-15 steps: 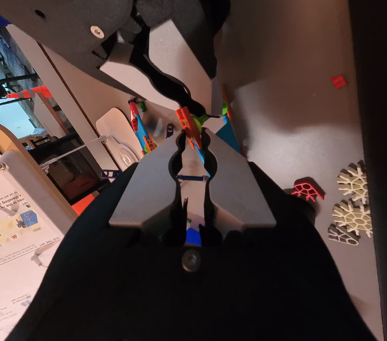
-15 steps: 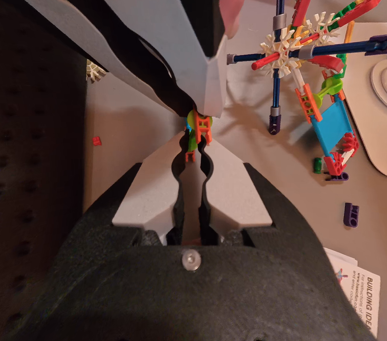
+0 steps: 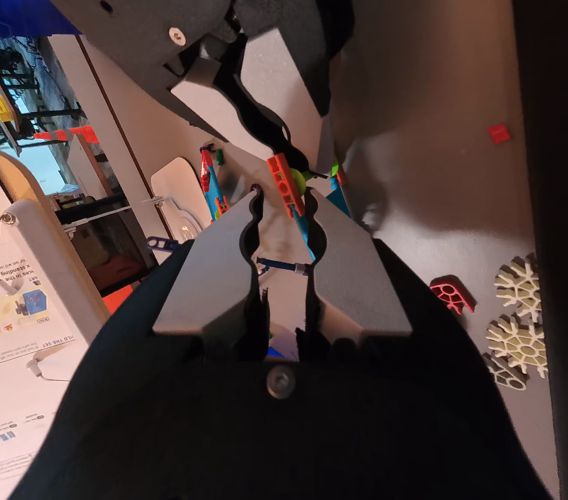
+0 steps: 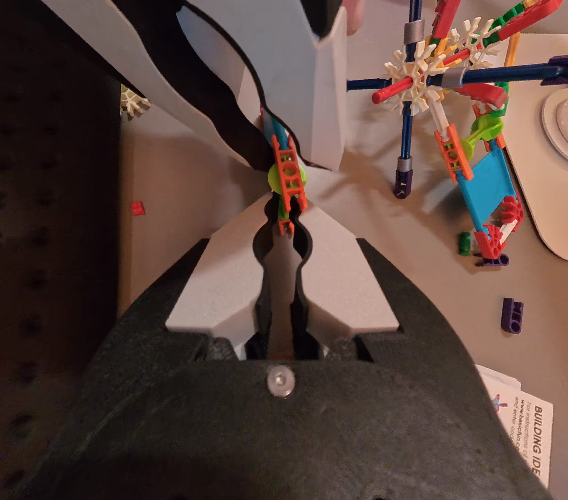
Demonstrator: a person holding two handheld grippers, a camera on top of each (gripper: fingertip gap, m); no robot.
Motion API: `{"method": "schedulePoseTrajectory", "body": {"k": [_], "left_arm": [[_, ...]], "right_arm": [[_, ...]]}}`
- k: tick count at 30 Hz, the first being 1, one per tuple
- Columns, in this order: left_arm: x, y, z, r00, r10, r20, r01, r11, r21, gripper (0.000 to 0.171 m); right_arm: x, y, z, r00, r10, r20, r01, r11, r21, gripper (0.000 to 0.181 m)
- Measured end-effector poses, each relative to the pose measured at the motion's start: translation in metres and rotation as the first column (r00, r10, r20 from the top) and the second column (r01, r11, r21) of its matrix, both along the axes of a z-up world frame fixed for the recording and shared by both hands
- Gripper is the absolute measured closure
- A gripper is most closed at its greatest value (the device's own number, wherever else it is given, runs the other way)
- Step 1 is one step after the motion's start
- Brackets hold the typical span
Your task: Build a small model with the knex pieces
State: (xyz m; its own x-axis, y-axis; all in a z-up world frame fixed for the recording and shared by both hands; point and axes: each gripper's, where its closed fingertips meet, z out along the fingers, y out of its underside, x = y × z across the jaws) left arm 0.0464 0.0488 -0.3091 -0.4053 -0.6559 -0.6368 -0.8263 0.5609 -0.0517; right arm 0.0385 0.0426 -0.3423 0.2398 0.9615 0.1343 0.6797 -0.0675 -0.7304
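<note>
Right gripper (image 4: 287, 205): fingers are nearly together and clamped on the lower end of a small sub-assembly (image 4: 289, 174), held above the table (image 4: 190, 239). The sub-assembly is made of an orange ladder-shaped connector, a lime green disc and a blue rod. A green stem and a small orange clip are seen pinched between the tips.

Left gripper (image 3: 284, 194): it is met tip to tip with the right one, on the other end of the same sub-assembly. Its fingers are seen apart. The blue rod is laid along the inner edge of one finger with a clear gap on the other side, so no firm clamp is shown.

Beside the left gripper, on the table, a red connector (image 3: 451, 294), two white snowflake connectors (image 3: 519, 285) and a grey connector (image 3: 504, 374) are grouped. A tiny red square (image 4: 136, 207) is left alone near the dark pegboard edge.

To the right, a purple connector (image 4: 511, 316) and a printed leaflet (image 4: 522, 430) are seen. Farther off, a large multicoloured rod model (image 4: 412, 79) is stood on the table, with a blue panel (image 4: 488, 187) attached and a green piece (image 4: 464, 242) just beside its base.
</note>
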Motion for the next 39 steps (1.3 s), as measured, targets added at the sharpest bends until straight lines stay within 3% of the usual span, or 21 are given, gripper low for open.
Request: {"method": "schedulePoseTrajectory", "body": {"k": [5,13,16,24,28,39], "left_arm": [[-0.002,-0.001,-0.004,1.000,-0.019,0.004,0.019,1.000,0.017,0.159],[-0.001,0.000,-0.004,0.999,-0.027,0.024,0.026,0.999,0.035,0.160],[-0.001,0.001,-0.004,0.999,-0.024,0.038,0.023,0.999,0.034,0.160],[0.001,0.003,-0.005,1.000,-0.021,0.024,0.020,0.999,0.025,0.160],[0.002,0.004,-0.005,1.000,-0.022,0.002,0.022,1.000,0.017,0.160],[0.001,0.005,-0.006,1.000,-0.021,-0.013,0.020,1.000,-0.005,0.160]], "right_arm": [[0.000,0.001,0.000,1.000,-0.006,0.000,0.006,1.000,-0.004,0.177],[0.000,0.002,0.000,1.000,-0.015,-0.008,0.015,1.000,-0.016,0.177],[0.002,0.001,0.000,1.000,-0.013,0.007,0.013,1.000,-0.013,0.169],[0.015,0.004,0.015,0.999,-0.046,-0.019,0.047,0.999,0.023,0.164],[0.029,0.010,0.033,0.996,-0.080,-0.038,0.083,0.993,0.086,0.161],[0.028,0.002,0.058,0.999,-0.016,-0.041,0.026,0.970,0.242,0.155]]}}
